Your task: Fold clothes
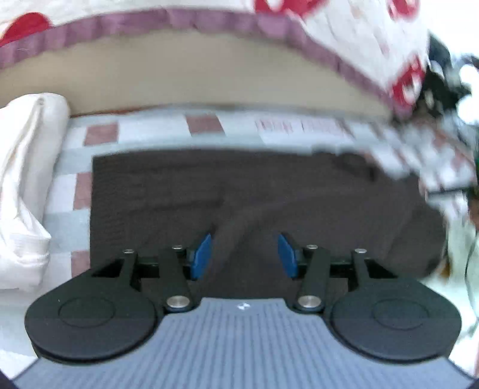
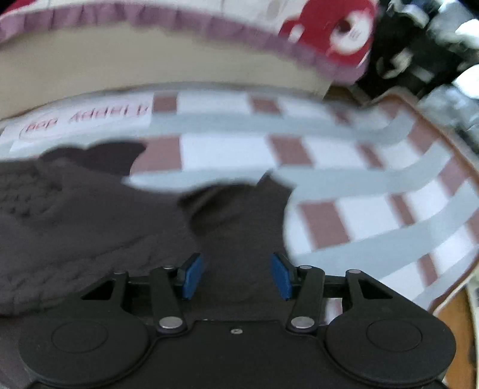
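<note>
A dark brown knitted garment (image 1: 239, 191) lies flat on a checked bedsheet (image 1: 134, 128), roughly a rectangle with a crease running across it. My left gripper (image 1: 244, 254) hovers over its near part, blue pads apart and nothing pinched between them. In the right wrist view the same garment (image 2: 89, 215) fills the left and centre, and one flap reaches up towards the sheet (image 2: 344, 185). My right gripper (image 2: 238, 275) stands open over that flap. Cloth shows in the gap between its pads, but they do not press on it.
A folded white cloth (image 1: 24, 185) lies on the sheet left of the garment. Behind runs a beige band under a white and red cover with a purple frill (image 1: 179, 24). Dark clutter (image 2: 419, 45) sits at the far right. The bed's wooden edge (image 2: 455, 329) shows low right.
</note>
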